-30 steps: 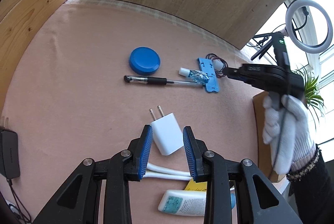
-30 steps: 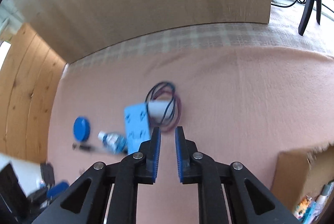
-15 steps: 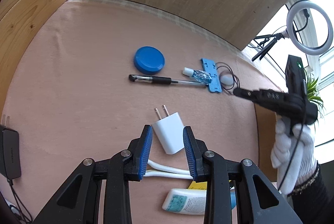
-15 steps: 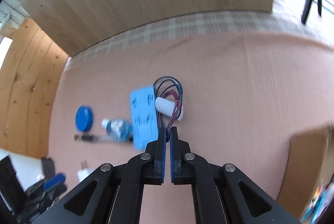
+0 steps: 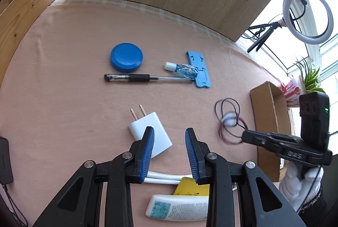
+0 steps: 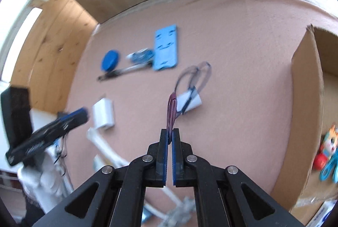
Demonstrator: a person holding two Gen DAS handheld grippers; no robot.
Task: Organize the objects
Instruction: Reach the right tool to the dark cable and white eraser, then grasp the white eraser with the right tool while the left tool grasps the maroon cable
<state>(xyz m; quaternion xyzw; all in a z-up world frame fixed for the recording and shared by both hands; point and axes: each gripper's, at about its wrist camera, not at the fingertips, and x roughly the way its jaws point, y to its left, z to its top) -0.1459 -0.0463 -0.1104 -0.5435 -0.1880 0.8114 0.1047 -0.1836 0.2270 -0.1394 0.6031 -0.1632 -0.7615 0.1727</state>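
My right gripper [image 6: 170, 134] is shut on the purple loops of a bundle of thin elastic bands [image 6: 172, 107] tied round a small white roll [image 6: 189, 101]. In the left wrist view the band bundle [image 5: 229, 119] is blurred and trails from the right gripper [image 5: 245, 136], just left of the cardboard box [image 5: 265, 121]. My left gripper [image 5: 169, 143] is open above the pink cloth. A white plug charger [image 5: 145, 129] lies partly behind its left finger, and the pads do not press on it.
Farther back lie a blue round lid [image 5: 126, 57], a pen [image 5: 145, 78], a small bottle [image 5: 182, 69] and a blue plastic holder [image 5: 199, 70]. A white cable [image 5: 164, 177], a yellow card [image 5: 190, 185] and a white tube [image 5: 179, 208] lie near me. The box [image 6: 306, 100] holds toys.
The right gripper shut on the band loops and carried the bundle away from the blue holder, rightward to the box. The left gripper shifted right, so the charger now sits by its left finger.
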